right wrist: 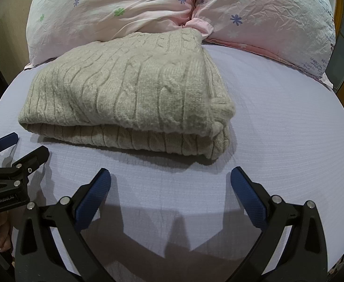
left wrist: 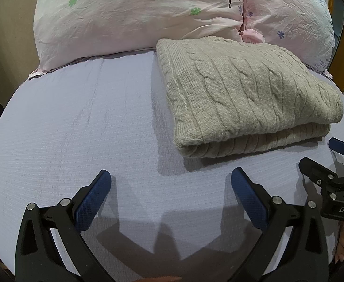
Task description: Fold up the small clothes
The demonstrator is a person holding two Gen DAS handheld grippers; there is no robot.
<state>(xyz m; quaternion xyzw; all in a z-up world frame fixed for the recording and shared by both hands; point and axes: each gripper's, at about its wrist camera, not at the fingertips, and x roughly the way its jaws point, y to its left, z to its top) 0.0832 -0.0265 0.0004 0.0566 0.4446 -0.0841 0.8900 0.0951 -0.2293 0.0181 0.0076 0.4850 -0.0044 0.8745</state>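
Observation:
A beige cable-knit sweater (left wrist: 247,94) lies folded in a thick rectangle on the lilac bed sheet (left wrist: 78,129), its far edge against the pillows. It also shows in the right wrist view (right wrist: 129,94). My left gripper (left wrist: 171,176) is open and empty, hovering over bare sheet in front of the sweater's near left corner. My right gripper (right wrist: 170,176) is open and empty, in front of the sweater's near right corner. Each gripper shows at the edge of the other's view: the right one (left wrist: 324,157) and the left one (right wrist: 24,145), both apart from the sweater.
Two pink floral pillows (left wrist: 129,14) (left wrist: 289,16) lie across the head of the bed behind the sweater. A wooden frame edge (right wrist: 341,4) shows at the far right. Bare sheet (right wrist: 289,108) lies to the right of the sweater.

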